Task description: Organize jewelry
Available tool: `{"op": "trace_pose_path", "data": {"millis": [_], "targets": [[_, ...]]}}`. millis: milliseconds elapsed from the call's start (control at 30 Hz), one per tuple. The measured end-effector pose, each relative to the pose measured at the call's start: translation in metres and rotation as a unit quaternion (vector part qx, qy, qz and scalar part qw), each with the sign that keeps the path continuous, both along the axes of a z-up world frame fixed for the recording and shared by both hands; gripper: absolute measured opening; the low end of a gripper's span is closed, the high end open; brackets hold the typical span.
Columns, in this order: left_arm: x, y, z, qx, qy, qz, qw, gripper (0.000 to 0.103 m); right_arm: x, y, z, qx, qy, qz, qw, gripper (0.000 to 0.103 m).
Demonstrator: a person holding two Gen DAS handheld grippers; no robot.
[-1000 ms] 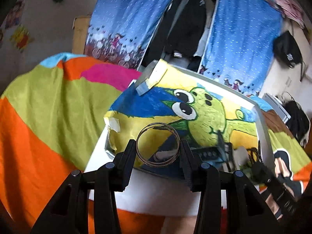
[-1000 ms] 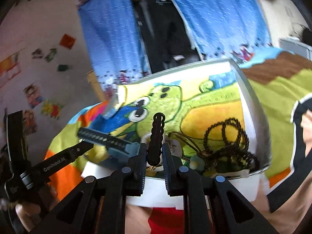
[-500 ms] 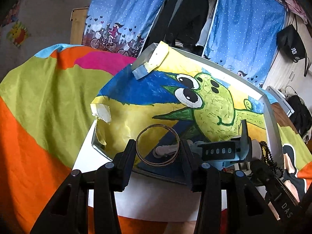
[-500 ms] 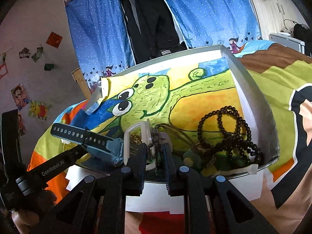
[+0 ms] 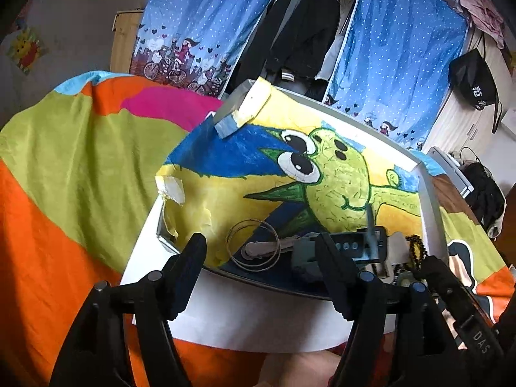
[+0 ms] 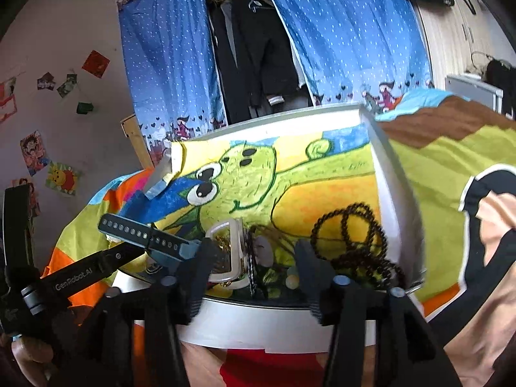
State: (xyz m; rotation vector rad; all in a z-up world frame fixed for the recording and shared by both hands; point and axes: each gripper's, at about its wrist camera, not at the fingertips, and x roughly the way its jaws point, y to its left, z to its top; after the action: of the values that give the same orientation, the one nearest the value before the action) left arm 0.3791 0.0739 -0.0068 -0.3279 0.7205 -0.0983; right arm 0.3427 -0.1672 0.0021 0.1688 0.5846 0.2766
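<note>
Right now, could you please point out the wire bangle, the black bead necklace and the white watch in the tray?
wire bangle point(image 5: 229, 245): left wrist view, on its left rim.
black bead necklace point(image 6: 350, 208): right wrist view, top of the loop.
white watch point(image 6: 234, 242): right wrist view, on its white frame.

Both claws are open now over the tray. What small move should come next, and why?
Probably draw the left claw back: the thin wire bangle lies free between its just-opened fingers, on the painted white tray.

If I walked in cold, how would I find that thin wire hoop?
Find the shallow white tray lined with a cartoon drawing on the bright bedspread. At the tray's near edge the wire bangle lies flat, left of a grey watch. It is the only bare, thin metal ring; its neighbours are chunkier straps and dark beads.
</note>
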Motion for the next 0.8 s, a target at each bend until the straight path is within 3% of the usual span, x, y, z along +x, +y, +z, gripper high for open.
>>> {"op": "trace_pose_path", "data": {"millis": [233,367,533,800], "targets": [[-0.013,0.0,0.018,0.015,-0.008,0.008,0.9998,0.067,-0.015,-0.01,0.026,-0.019,-0.036,-0.007,0.999,0.077],[-0.022,0.001,0.035,0.02,-0.029,0.012,0.9993,0.086,-0.021,-0.015,0.038,-0.023,-0.05,-0.014,0.998,0.081],[-0.034,-0.001,0.055,0.034,-0.062,0.012,0.9975,0.09,-0.031,-0.02,0.052,-0.017,-0.066,-0.023,0.997,0.099],[-0.051,-0.01,0.072,0.061,-0.097,0.009,0.9934,0.098,-0.044,-0.027,0.063,-0.016,-0.086,-0.049,0.995,0.103]]}}
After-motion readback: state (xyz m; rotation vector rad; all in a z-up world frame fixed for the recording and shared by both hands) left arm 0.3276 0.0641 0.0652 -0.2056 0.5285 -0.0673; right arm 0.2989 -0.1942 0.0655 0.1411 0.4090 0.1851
